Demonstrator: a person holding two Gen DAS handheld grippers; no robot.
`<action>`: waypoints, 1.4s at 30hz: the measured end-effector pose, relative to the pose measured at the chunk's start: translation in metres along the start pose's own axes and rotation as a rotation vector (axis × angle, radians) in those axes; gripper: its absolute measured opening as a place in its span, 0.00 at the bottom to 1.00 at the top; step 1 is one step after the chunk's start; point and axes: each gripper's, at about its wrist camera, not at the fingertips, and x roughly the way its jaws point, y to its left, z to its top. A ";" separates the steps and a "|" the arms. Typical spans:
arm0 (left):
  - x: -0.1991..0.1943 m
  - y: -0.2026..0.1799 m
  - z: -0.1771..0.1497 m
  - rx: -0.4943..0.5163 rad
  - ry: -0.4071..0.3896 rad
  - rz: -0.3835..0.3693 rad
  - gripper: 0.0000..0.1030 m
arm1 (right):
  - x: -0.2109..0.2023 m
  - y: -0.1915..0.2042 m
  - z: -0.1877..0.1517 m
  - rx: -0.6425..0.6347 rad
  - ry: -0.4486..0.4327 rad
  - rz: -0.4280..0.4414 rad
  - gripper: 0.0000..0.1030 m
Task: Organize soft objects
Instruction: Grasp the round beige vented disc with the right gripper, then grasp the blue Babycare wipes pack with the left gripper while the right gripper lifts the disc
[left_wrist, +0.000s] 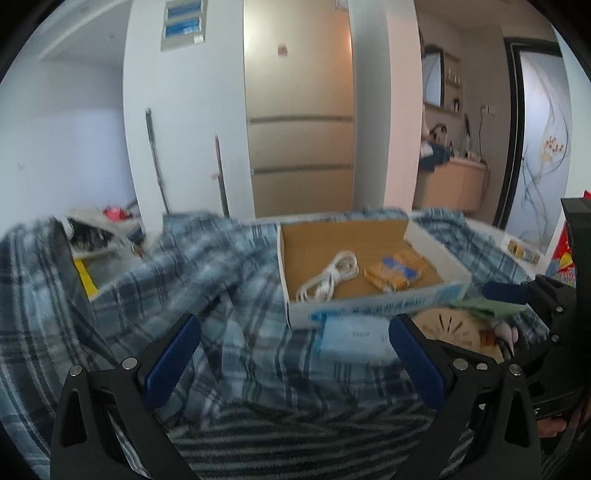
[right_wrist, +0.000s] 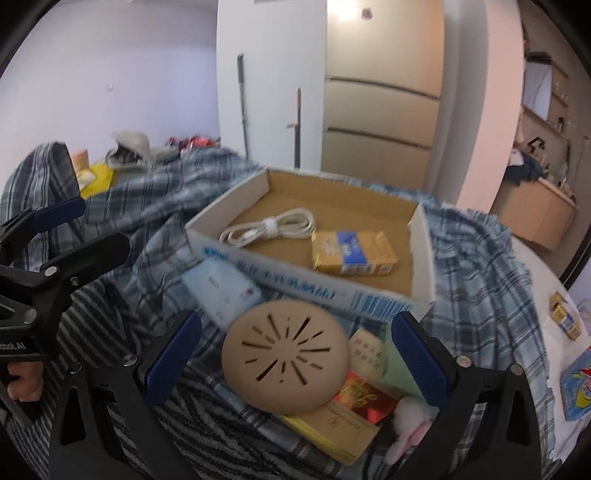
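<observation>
A blue plaid cloth (left_wrist: 207, 258) lies rumpled over the table; it also shows in the right wrist view (right_wrist: 476, 258). A dark striped cloth (left_wrist: 295, 428) lies in front of it, also seen in the right wrist view (right_wrist: 96, 325). My left gripper (left_wrist: 293, 354) is open and empty above the striped cloth. My right gripper (right_wrist: 295, 350) is open and empty above a round tan slotted disc (right_wrist: 286, 356). A pink and white plush (right_wrist: 406, 424) lies by its right finger. The left gripper shows at the left of the right wrist view (right_wrist: 66, 225).
A shallow cardboard box (right_wrist: 295, 284) holds a coiled white cable (right_wrist: 269, 227) and a yellow-blue pack (right_wrist: 352, 253). A pale blue packet (right_wrist: 221, 291), a red-gold box (right_wrist: 343, 413) and green paper (right_wrist: 397, 365) lie around the disc. Small packs (right_wrist: 565, 321) sit on the white table at right.
</observation>
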 end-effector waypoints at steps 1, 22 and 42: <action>0.003 -0.001 -0.002 0.002 0.027 -0.015 1.00 | 0.002 -0.001 -0.001 0.004 0.013 0.001 1.00; 0.011 0.007 -0.004 -0.040 0.073 -0.003 1.00 | 0.023 0.004 -0.007 -0.024 0.124 0.012 0.80; 0.045 -0.034 0.028 0.121 0.220 -0.208 1.00 | -0.062 -0.039 0.005 0.177 -0.307 -0.217 0.79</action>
